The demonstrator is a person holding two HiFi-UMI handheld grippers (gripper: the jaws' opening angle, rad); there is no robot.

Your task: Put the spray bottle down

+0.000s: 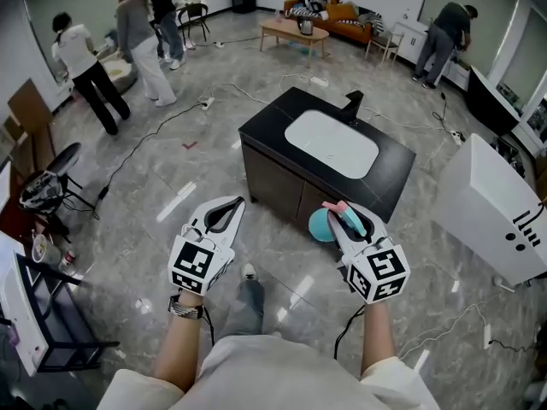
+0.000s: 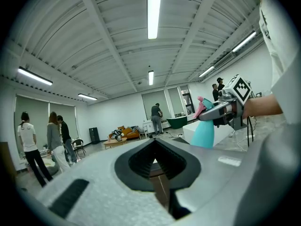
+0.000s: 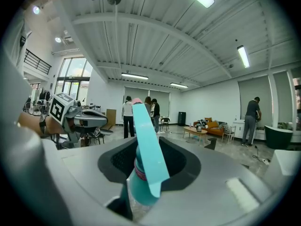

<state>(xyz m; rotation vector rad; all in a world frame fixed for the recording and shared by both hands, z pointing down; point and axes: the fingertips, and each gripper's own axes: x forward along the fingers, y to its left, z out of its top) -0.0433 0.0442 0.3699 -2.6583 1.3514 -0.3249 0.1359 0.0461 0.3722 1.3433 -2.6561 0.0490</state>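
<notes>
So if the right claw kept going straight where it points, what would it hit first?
Probably the black sink cabinet just ahead. The right claw, gripping the spray bottle, points at it, though it might skim over the top; depth is unclear.

Bare black counter around white basin, faucet at its far edge
</notes>
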